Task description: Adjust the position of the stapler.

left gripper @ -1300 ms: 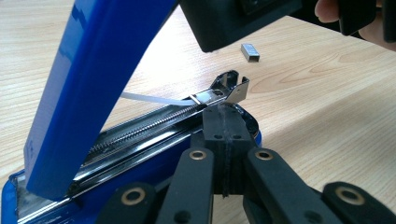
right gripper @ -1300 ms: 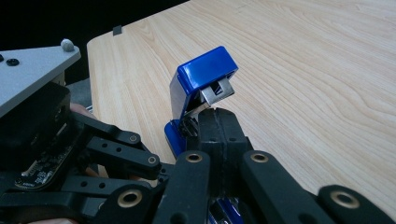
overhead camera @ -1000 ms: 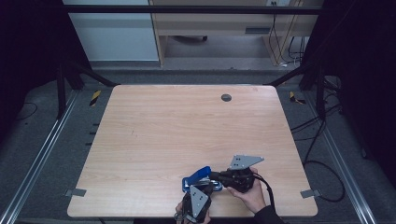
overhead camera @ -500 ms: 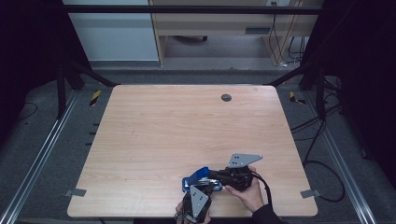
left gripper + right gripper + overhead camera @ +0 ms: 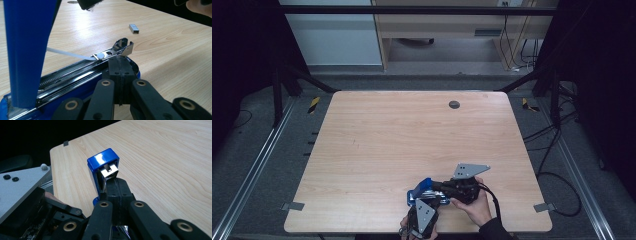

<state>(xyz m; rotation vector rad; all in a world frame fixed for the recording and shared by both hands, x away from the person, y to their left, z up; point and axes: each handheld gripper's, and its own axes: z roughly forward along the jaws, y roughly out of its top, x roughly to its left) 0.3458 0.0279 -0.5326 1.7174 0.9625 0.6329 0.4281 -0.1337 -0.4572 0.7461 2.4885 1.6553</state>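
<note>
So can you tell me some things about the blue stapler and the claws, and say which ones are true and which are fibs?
1. The blue stapler is flipped open, its lid standing up. True.
2. The stapler sits in the middle of the table. False: it is near the edge closest to the person.
3. A small block of staples lies loose on the wood. True.
4. The left claw is wide open. False: its jaws are shut, right at the stapler's metal track.
5. The right claw is shut, right behind the raised lid. True.
6. The table is made of glass. False: it is light wood.
</note>
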